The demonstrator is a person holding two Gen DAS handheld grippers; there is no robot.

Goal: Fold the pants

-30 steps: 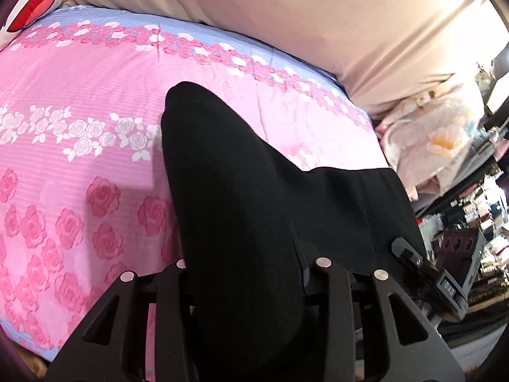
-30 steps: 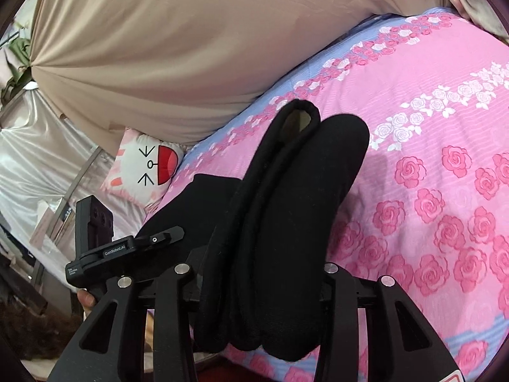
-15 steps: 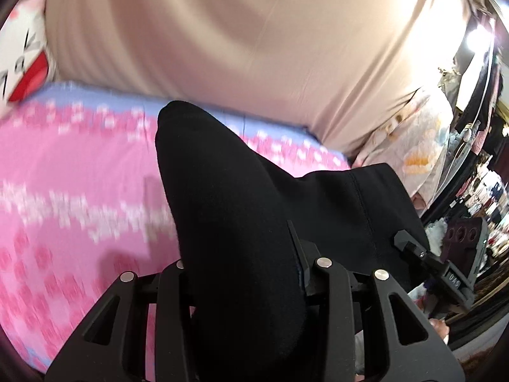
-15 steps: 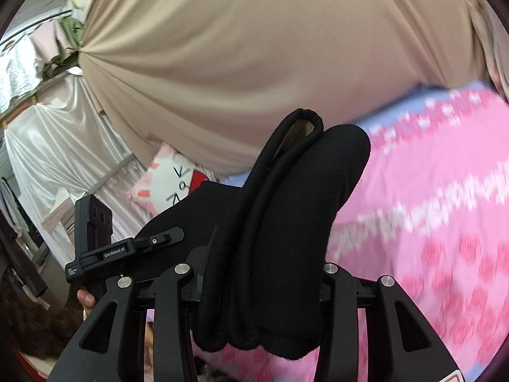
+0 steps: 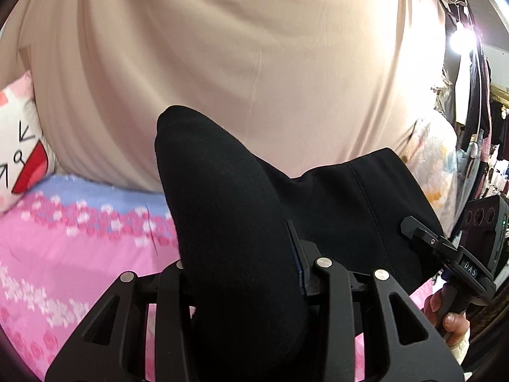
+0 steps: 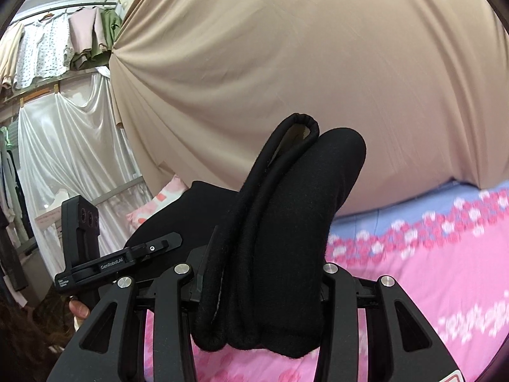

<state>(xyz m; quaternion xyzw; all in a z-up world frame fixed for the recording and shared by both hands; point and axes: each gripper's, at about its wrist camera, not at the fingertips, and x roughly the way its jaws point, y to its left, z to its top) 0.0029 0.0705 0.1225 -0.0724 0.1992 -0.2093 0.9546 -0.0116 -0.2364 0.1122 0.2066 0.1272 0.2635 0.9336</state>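
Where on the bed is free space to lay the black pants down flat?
The pink floral bedspread lies bare from the tongs out to its blue border below the beige curtain. The cartoon pillow takes the far left corner. The black pants bunch between the left tongs and right tongs.

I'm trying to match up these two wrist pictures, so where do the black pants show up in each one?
Left wrist: the pants fill the lower centre, bunched between the left gripper's fingers and stretching right toward the right gripper.
Right wrist: they stand bunched at centre in the right gripper, stretching left toward the left gripper.
Shared landmark: the beige curtain behind the pink bedsheet.
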